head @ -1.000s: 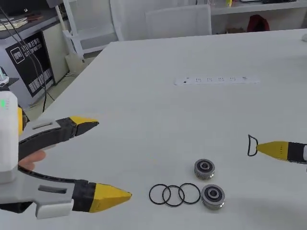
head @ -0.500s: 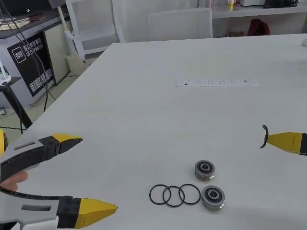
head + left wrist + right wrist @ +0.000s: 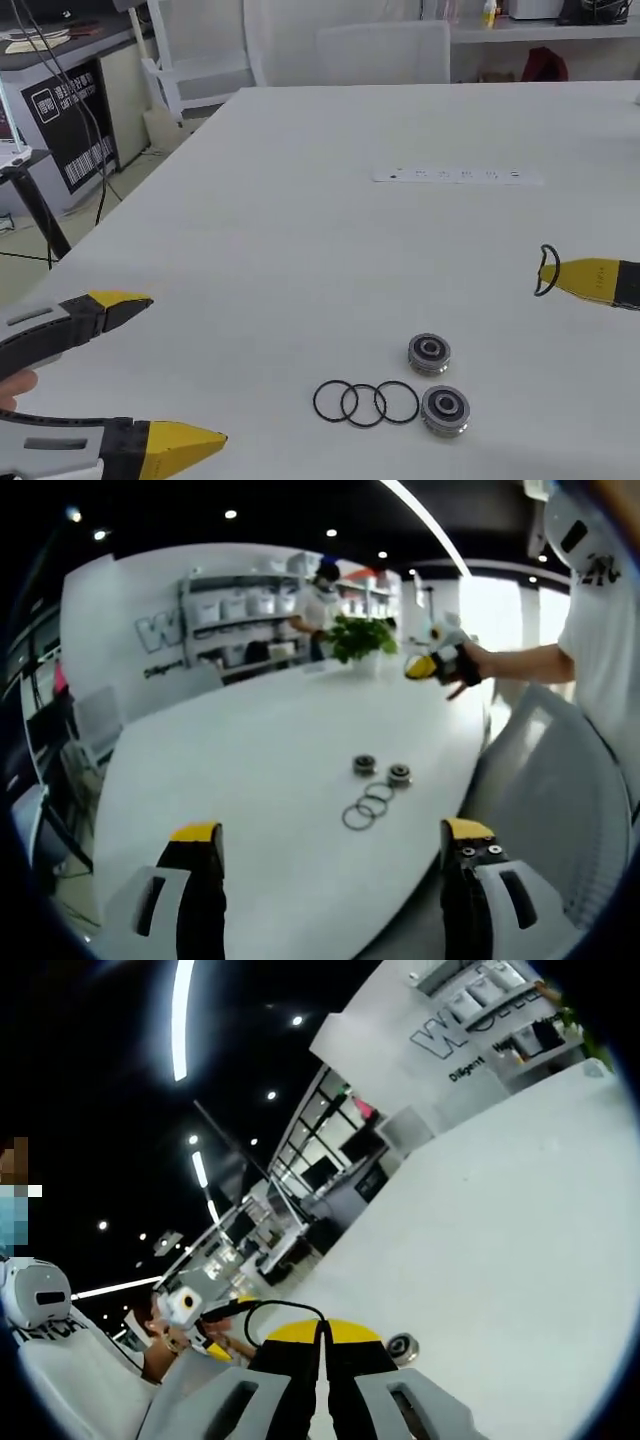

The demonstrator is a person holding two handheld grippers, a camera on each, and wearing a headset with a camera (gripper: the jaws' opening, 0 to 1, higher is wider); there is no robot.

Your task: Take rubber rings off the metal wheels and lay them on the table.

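Two metal wheels lie near the table's front edge, one [image 3: 429,353] just behind the other [image 3: 444,410]. Three black rubber rings [image 3: 365,402] lie overlapping in a row, touching the nearer wheel's left side. My right gripper [image 3: 550,276] hovers to the right above the table, shut on another rubber ring [image 3: 548,250] that hangs from its tip. In the right gripper view this ring [image 3: 270,1303] loops left from the closed jaws [image 3: 322,1332]. My left gripper [image 3: 165,370] is open at the lower left, holding nothing. The left gripper view shows the wheels [image 3: 364,765] and rings [image 3: 367,805] ahead.
A white power strip [image 3: 458,175] lies further back on the white table [image 3: 300,230]. A white chair [image 3: 385,50] stands behind the far edge. A dark stand with cables [image 3: 70,110] is off the left side. Another person stands by the shelves [image 3: 322,590].
My right gripper has risen a little with the ring held in it. My left gripper has drawn back toward the lower left, still open. Wheels and the laid rings have not moved.
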